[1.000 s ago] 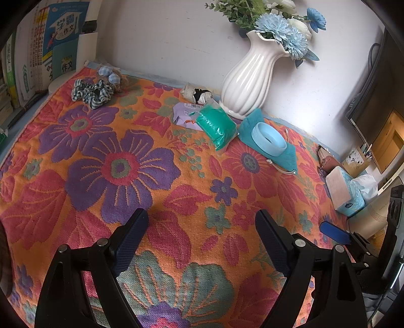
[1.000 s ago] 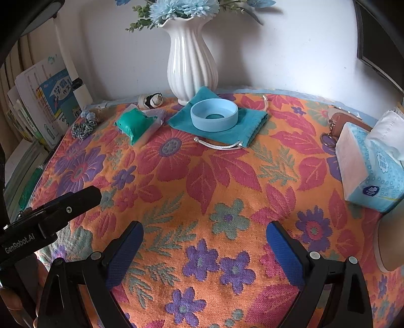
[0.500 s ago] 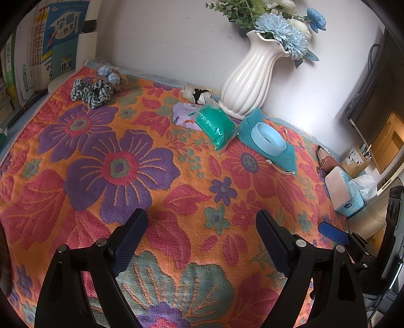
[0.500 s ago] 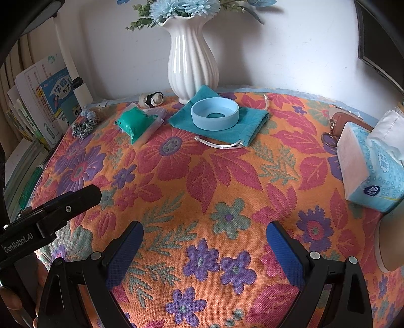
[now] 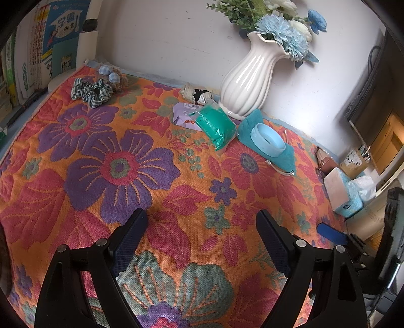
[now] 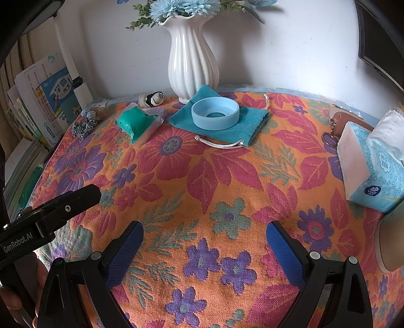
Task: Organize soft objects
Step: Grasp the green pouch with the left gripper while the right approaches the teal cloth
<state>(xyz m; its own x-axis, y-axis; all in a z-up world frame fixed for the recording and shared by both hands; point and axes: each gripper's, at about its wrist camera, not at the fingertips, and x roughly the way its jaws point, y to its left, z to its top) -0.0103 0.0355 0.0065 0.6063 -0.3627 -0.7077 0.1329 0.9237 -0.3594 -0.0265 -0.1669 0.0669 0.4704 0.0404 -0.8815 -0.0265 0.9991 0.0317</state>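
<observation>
Left gripper (image 5: pixel 199 227) and right gripper (image 6: pixel 204 237) gaped wide with nothing between them over flowered cloth (image 6: pixel 202 176), blue ring (image 6: pixel 215 113) sat on teal pouch (image 6: pixel 248 121) beside vase (image 6: pixel 190 63) holding flowers (image 6: pixel 181 5), scrunchie (image 5: pixel 92 90) at far left corner.

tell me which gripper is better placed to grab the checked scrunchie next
Left, probably. The checked scrunchie lies at the cloth's far left, the side where the left gripper hovers open and empty. The right gripper, also open, faces the teal pouch, farther off.

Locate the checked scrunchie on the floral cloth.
In both views the checked scrunchie lies at the cloth's far left corner, beside the books and left of the green packet.
</observation>
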